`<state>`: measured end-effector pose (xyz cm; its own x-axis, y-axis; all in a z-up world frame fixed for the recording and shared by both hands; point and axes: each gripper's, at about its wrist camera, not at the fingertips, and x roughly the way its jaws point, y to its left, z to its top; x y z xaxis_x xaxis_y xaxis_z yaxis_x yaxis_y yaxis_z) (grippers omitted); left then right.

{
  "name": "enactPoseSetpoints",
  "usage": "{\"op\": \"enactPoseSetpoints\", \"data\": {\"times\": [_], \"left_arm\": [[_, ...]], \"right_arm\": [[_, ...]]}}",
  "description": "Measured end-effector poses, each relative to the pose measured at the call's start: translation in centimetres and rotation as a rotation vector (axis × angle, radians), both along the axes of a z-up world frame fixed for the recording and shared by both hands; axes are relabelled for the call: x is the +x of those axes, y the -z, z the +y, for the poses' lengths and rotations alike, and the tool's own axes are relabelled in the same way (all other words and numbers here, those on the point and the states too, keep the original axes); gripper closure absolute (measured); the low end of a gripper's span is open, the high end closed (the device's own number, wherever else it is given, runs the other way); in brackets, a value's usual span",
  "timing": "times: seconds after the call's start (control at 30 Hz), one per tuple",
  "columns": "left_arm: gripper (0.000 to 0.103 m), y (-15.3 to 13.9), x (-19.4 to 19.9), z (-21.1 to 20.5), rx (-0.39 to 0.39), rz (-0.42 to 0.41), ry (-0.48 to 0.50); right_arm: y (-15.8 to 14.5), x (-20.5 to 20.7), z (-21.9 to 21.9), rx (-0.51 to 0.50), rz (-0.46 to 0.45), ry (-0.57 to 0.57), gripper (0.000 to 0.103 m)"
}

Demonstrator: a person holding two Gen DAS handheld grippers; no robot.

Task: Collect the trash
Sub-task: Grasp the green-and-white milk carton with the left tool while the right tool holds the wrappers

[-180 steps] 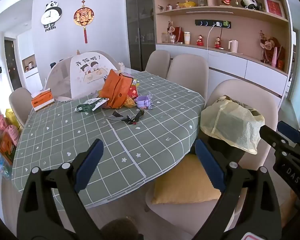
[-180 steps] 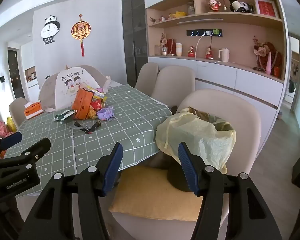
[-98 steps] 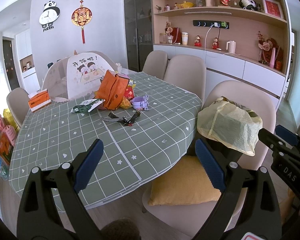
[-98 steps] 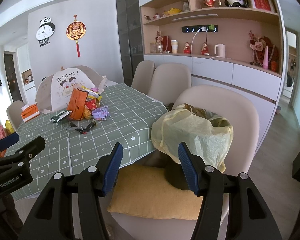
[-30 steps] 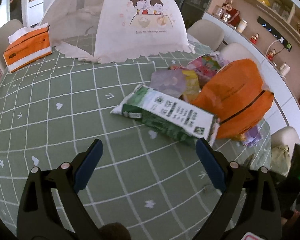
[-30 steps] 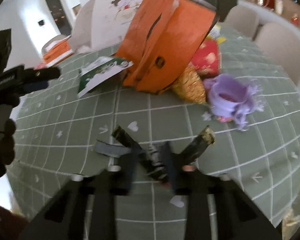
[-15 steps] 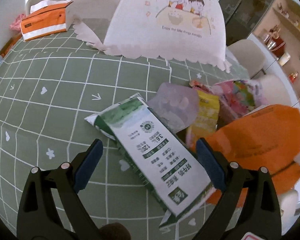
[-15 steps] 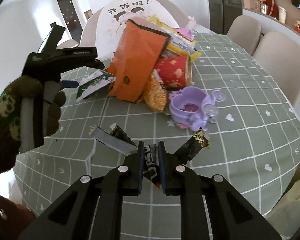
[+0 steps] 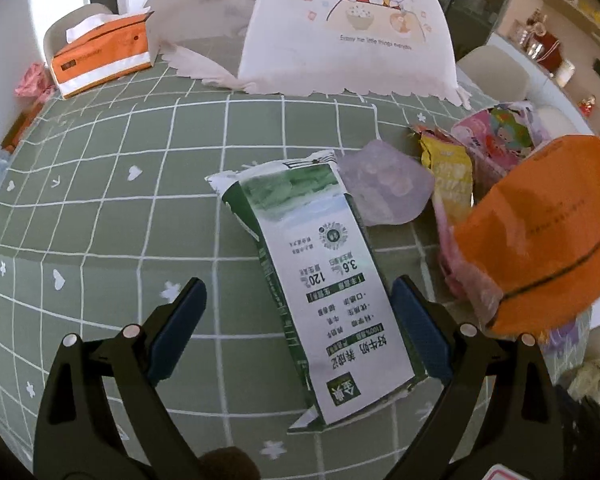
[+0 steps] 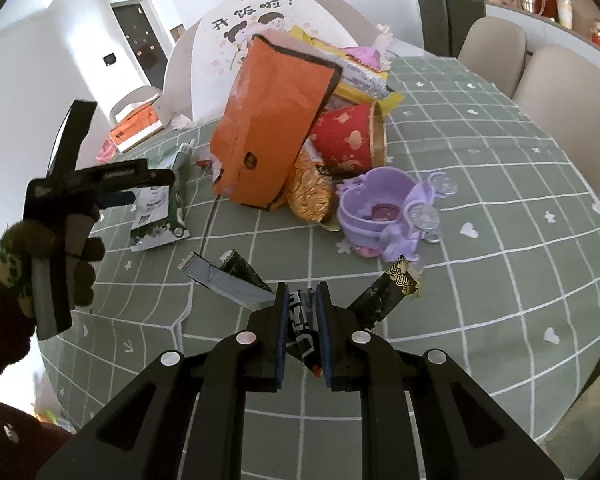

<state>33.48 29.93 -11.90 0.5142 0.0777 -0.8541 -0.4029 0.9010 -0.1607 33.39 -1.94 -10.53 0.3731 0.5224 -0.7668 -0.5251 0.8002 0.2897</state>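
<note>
A flattened green and white milk carton (image 9: 324, 280) lies on the green checked tablecloth (image 9: 100, 216). My left gripper (image 9: 300, 308) is open with its fingers on either side of the carton's near half, just above it. In the right wrist view my right gripper (image 10: 302, 304) is shut on a black printed snack wrapper (image 10: 300, 320) whose ends stick out to both sides. The left gripper (image 10: 116, 188) shows there over the carton (image 10: 160, 208).
An orange bag (image 10: 268, 132), a red cup (image 10: 348, 140), a gold wrapper (image 10: 312, 192), a purple toy cup (image 10: 376, 208) and yellow and pink packets (image 9: 452, 172) are piled mid-table. A white food cover (image 9: 340, 28) and an orange tissue box (image 9: 100, 56) stand behind.
My left gripper has moved closer over the milk carton, which now lies between its open fingers. My right gripper stays shut on the black wrapper and has lifted slightly.
</note>
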Motion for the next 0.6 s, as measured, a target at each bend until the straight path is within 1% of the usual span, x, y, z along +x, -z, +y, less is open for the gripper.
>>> {"op": "enactPoseSetpoints", "data": {"times": [0.07,0.1,0.17,0.23,0.3,0.4,0.6], "left_arm": [[0.013,0.1,-0.5,0.4,0.001,-0.017,0.004],[0.013,0.0,-0.7,0.5,0.014,-0.018,0.000],[0.013,0.1,-1.0,0.6,0.028,0.003,-0.015],[0.013,0.4,-1.3,0.7,0.025,0.024,-0.034],[0.010,0.8,-1.6,0.9,0.006,0.036,-0.069],[0.008,1.4,-2.2,1.8,-0.088,0.037,-0.141],[0.008,1.4,-2.5,1.5,-0.072,0.025,-0.161]], "right_arm": [[0.1,-0.1,0.5,0.002,0.009,-0.013,0.088],[0.1,-0.3,0.7,0.001,0.009,-0.019,0.088],[-0.1,-0.5,1.2,-0.002,0.000,-0.035,0.088],[-0.3,-0.7,1.5,-0.002,-0.006,-0.043,0.088],[-0.4,-0.6,1.6,0.001,-0.011,-0.045,0.088],[-0.7,-0.8,1.6,0.003,-0.022,-0.044,0.088],[-0.8,-1.2,0.6,0.010,-0.026,-0.020,0.088]]}}
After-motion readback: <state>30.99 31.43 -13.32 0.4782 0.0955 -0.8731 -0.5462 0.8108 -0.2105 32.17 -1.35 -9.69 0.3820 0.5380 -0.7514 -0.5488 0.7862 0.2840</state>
